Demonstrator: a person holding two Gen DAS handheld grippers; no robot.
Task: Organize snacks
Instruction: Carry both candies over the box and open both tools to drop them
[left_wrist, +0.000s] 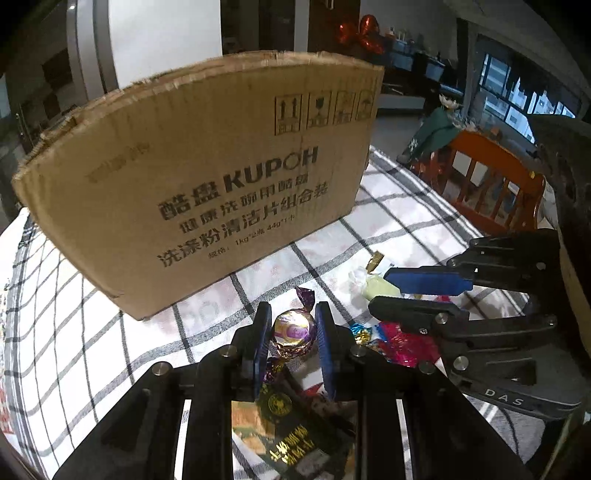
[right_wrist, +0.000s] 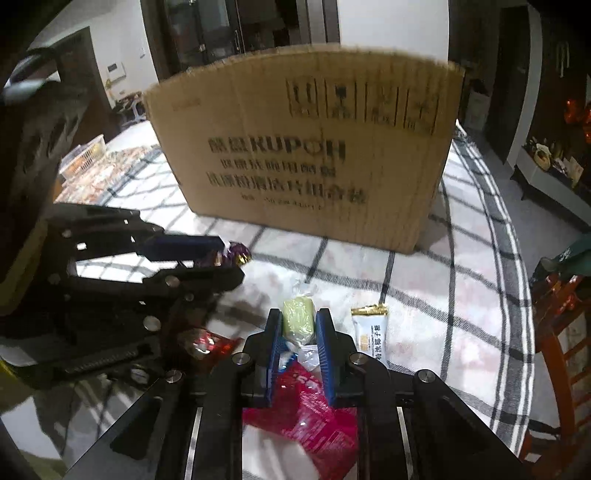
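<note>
The left gripper (left_wrist: 291, 325) is clamped on a round candy in a purple-and-gold twist wrapper (left_wrist: 293, 332), which sits between the two blue pads with its twisted end (left_wrist: 306, 297) sticking up past the fingertips. The right gripper (right_wrist: 298, 325) is clamped on a pale green wrapped candy (right_wrist: 298, 319), gripped across its width; the clear wrapper tail (right_wrist: 301, 288) projects forward beyond the pads.

Both grippers are side by side above a table covered with a white cloth with a black check pattern (left_wrist: 388, 221). A brown cardboard box printed KUPOH (left_wrist: 207, 177) stands upright on the cloth ahead of both grippers, well apart from the held candies.

Loose snacks lie on the cloth beneath and beside the grippers: a red packet (right_wrist: 310, 410) under the right gripper, a white-and-gold wrapped bar (right_wrist: 371, 332) just to its right, a black-and-gold packet (left_wrist: 291, 439) under the left gripper, and pink foil wrappers (left_wrist: 402, 343) between the two tools. An orange wooden chair (left_wrist: 491, 188) stands at the table edge.
</note>
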